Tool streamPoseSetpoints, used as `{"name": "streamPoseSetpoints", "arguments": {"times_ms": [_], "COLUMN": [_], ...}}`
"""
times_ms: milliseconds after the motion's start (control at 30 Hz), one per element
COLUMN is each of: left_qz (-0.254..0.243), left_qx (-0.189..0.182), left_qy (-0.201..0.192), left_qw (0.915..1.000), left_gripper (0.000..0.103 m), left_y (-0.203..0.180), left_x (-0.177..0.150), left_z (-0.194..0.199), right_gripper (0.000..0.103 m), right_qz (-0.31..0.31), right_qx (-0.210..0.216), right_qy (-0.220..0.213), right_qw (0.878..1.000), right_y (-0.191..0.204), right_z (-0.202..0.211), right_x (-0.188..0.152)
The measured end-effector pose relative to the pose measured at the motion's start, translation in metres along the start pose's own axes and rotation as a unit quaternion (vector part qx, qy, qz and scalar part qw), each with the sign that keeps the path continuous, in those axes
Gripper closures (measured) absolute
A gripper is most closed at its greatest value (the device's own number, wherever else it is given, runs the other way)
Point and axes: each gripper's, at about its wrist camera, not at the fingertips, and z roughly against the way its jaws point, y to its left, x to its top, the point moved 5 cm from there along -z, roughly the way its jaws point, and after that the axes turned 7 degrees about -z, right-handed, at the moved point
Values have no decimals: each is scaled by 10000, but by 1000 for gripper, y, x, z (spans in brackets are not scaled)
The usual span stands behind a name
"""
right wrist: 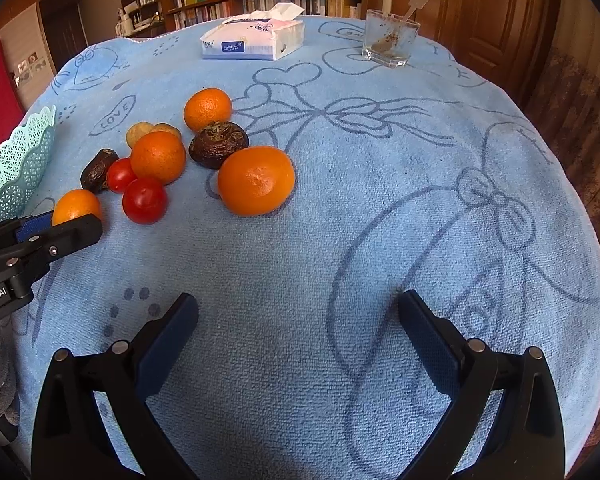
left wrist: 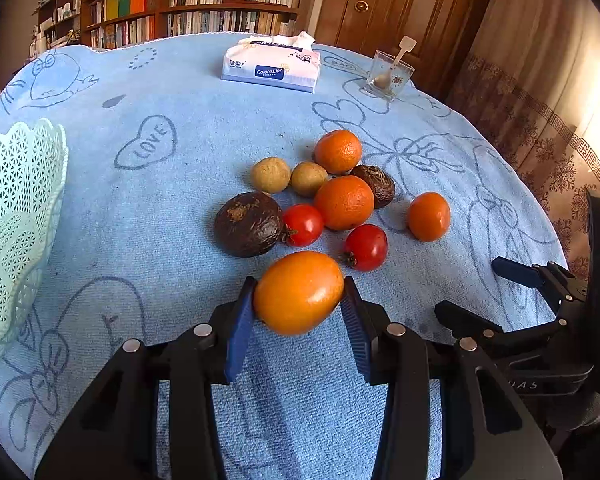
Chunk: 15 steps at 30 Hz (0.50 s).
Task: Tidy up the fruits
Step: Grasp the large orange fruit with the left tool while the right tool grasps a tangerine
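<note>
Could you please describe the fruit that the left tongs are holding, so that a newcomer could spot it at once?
Start at the blue towel covering the table, then find the fruit pile in its middle. Nearest the camera, the left tongs grip an oval orange fruit. Unlike the round oranges behind it, its skin is smooth and glossy.

Fuzzy terry tablecloth, glossy tomatoes

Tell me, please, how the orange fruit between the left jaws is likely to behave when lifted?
The orange fruit looks smooth and glossy, so it may slip between the left gripper's jaws. Being rounded, it would probably roll if released on the blue cloth. It seems firm, not floppy.
</note>
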Motion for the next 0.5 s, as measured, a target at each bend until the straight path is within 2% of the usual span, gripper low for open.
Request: {"name": "streamPoseSetpoints", "arguments": {"times_ms": [233, 333, 367, 500], "left_qz": [-12, -4, 8, 63], "left_qx": [163, 241, 253, 308], "left_qy": [-173, -258, -284, -386], "left_qw": [9997, 9994, 9993, 9988], "left_gripper": [60, 60, 60, 60], "left_y": [10, 15, 16, 24], "left_x": [-6, -7, -7, -8], "left_z": [18, 26, 29, 40], "right_gripper": [6, 15, 23, 37], "right_qz": [-195, -55, -17, -33], "right_qx": [159, 128, 105, 72], "right_qy": [-149, -239, -242, -194], "right_qw": [9996, 9996, 9996, 9998], "right_y": [7, 16, 18, 19], "right_z": [-1, -5, -8, -23], "right_x": [21, 36, 41, 55]}}
